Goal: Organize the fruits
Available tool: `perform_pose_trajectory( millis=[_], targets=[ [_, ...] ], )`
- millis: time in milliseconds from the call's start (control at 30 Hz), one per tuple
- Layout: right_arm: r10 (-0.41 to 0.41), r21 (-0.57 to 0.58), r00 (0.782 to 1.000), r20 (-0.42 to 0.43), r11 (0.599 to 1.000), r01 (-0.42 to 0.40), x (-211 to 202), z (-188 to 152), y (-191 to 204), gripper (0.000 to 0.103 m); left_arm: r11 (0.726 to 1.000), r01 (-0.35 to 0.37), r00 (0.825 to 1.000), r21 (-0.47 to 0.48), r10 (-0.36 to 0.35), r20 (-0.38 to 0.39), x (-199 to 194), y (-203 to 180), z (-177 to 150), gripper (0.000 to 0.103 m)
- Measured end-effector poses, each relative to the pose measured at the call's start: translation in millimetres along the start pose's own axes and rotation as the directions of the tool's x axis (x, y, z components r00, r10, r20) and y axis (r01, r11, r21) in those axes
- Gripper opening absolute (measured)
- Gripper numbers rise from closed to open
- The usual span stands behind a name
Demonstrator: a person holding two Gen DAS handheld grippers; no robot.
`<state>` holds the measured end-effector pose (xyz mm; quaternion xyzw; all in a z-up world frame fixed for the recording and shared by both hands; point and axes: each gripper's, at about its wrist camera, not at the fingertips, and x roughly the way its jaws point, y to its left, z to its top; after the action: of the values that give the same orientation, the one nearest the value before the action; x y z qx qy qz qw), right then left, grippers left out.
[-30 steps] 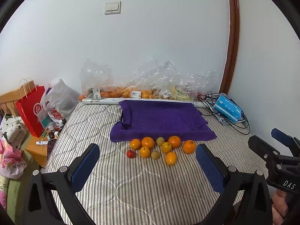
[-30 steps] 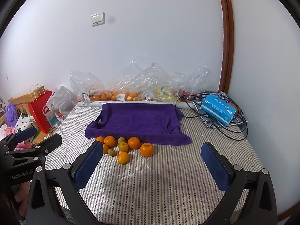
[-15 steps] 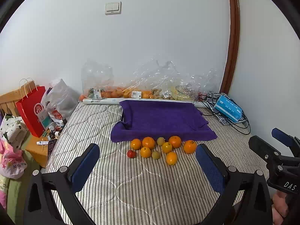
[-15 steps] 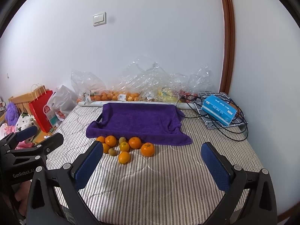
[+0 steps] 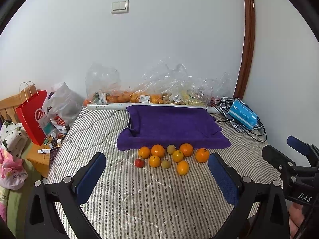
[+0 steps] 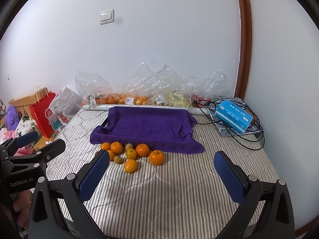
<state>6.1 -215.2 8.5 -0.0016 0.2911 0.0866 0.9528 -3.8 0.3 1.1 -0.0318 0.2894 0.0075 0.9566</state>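
Several oranges [image 5: 186, 149], two brownish-green fruits [image 5: 165, 163] and one small red fruit [image 5: 139, 163] lie in a cluster on the striped mattress [image 5: 139, 199], just in front of a purple towel [image 5: 169, 125]. The cluster shows in the right wrist view too, around one orange [image 6: 142, 149] and the towel [image 6: 147, 127]. My left gripper [image 5: 157, 179] is open and empty, held above the mattress short of the fruit. My right gripper [image 6: 162, 176] is open and empty, to the right of the left one. Each gripper shows at the edge of the other's view.
Clear plastic bags with more fruit [image 5: 139, 97] lie along the wall behind the towel. A blue box [image 5: 242, 117] sits on cables at the back right. A red paper bag [image 5: 32, 115] and other bags stand left of the mattress.
Both grippers have drifted slightly; the views shift a little and the fruit sits marginally closer. Nothing was taken hold of or let go.
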Motion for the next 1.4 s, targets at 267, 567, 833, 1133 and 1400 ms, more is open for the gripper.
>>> perform_pose_trajectory(
  millis=[267,567,833,1133,1400],
  targets=[
    [-0.005,-0.002,0.999,-0.046,1.0,0.005,25.6,-3.1,1.3,0.103,1.0,-0.003,0.998,-0.024,0.002,-0.056,29.0,14.1,-5.2,0.103],
    [-0.015,-0.024,0.993,-0.115,1.0,0.012,67.0,-8.3,6.5,0.103,0.999,-0.007,0.993,-0.044,0.002,-0.118,64.4,29.2,-9.5,0.103],
    [-0.03,-0.029,0.984,-0.174,0.999,0.025,105.2,-11.8,7.2,0.103,0.999,-0.008,0.982,-0.054,-0.002,-0.188,105.1,38.2,-12.4,0.103],
    [-0.036,-0.011,0.977,-0.208,0.999,0.034,140.0,-16.2,-1.8,0.103,0.998,-0.019,0.973,-0.056,0.005,-0.232,139.7,45.8,-16.6,0.103],
    [-0.04,-0.006,0.97,-0.241,0.999,0.04,169.0,-24.8,-10.7,0.094,0.998,-0.04,0.967,-0.055,0.024,-0.255,164.6,55.9,-18.4,0.103]
  ],
)
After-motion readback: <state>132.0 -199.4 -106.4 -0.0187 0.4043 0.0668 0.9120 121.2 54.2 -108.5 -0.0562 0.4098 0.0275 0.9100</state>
